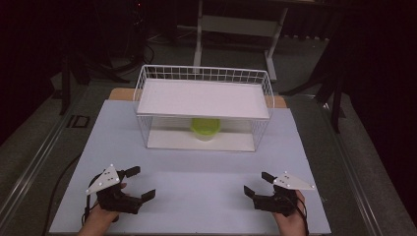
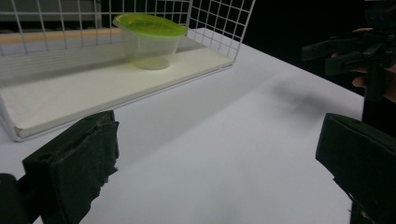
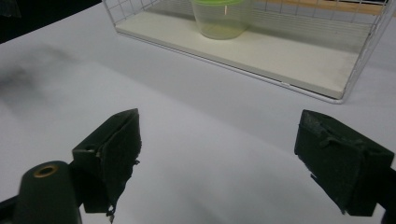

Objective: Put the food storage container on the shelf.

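Note:
A clear plastic tub with a green lid (image 1: 205, 129) (image 2: 148, 41) (image 3: 220, 17) stands on the lower shelf of a white wire rack (image 1: 203, 98) at the table's middle back. My left gripper (image 1: 139, 183) (image 2: 217, 161) hovers open near the front left of the white table top, with nothing between its jaws. At the front right my right gripper (image 1: 255, 183) (image 3: 218, 156) is open too and holds nothing. Both point toward the rack and are well short of it. The right gripper (image 2: 329, 55) appears far off in the left gripper view.
The rack has a white upper shelf (image 1: 203, 98) and a lower board (image 1: 172, 140) (image 3: 280, 56). The white table top (image 1: 196, 172) spreads between the grippers and the rack. Dark floor and a desk frame (image 1: 236, 24) lie behind the table.

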{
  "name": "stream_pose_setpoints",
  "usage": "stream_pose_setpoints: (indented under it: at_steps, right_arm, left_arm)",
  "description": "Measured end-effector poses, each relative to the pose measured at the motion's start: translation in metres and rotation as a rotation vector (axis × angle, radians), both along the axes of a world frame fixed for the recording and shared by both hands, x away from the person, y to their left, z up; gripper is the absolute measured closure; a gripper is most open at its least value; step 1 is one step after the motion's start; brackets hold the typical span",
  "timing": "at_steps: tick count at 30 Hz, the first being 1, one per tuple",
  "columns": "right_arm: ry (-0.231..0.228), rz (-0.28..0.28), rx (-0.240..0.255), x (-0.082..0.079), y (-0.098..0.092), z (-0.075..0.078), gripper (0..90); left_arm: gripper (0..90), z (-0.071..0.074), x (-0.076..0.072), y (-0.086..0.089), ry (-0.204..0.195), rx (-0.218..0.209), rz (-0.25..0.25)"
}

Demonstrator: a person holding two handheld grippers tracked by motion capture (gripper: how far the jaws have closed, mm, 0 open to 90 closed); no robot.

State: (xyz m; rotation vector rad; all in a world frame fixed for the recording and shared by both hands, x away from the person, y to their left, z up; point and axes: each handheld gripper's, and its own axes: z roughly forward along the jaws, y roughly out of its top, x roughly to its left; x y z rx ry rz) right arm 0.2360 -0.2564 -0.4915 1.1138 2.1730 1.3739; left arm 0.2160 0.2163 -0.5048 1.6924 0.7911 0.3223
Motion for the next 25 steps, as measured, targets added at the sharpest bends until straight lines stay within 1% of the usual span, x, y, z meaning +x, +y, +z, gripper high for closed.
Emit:
stream_pose_setpoints:
  at_steps: [2, 3, 4, 7, 10, 13, 17, 18, 23, 25]
  right_arm:
    - [-0.014, 0.009, -0.012, 0.001, -0.001, -0.001, 14.6]
    - [-0.017, 0.012, -0.007, 0.002, -0.001, -0.002, 14.6]
    - [-0.013, 0.016, -0.002, 0.002, -0.001, -0.003, 14.6]
    - [-0.014, 0.036, -0.006, 0.004, -0.002, -0.006, 14.6]
    - [-0.007, 0.044, 0.002, 0.006, -0.002, -0.008, 14.5]
    - [-0.004, 0.046, -0.002, 0.007, -0.001, -0.009, 14.5]
    - [-0.007, 0.050, -0.013, 0.007, 0.000, -0.010, 14.6]
    - [-0.007, 0.049, -0.018, 0.008, 0.000, -0.010, 14.6]
    - [0.009, 0.052, -0.012, 0.009, 0.001, -0.012, 14.6]
    - [0.007, 0.050, -0.017, 0.009, 0.001, -0.012, 14.7]
  left_arm:
    - [0.2, -0.001, 0.000, -0.001, 0.002, 0.000, 0.000]
    - [0.2, -0.001, -0.001, -0.002, 0.001, 0.000, 0.000]
    - [0.2, -0.001, 0.000, -0.002, -0.002, 0.001, 0.001]
    - [0.2, -0.001, 0.000, -0.001, -0.013, 0.014, 0.017]
    - [0.2, 0.000, 0.000, 0.001, -0.036, 0.035, 0.034]
    - [0.2, 0.001, 0.000, 0.001, -0.044, 0.025, 0.037]
    - [0.2, 0.001, 0.000, 0.001, -0.040, 0.028, 0.035]
    - [0.2, 0.000, 0.001, 0.002, -0.036, 0.024, 0.033]
    - [0.2, 0.000, 0.002, 0.002, -0.032, 0.019, 0.033]
    - [0.2, 0.000, 0.002, 0.002, -0.031, 0.018, 0.033]
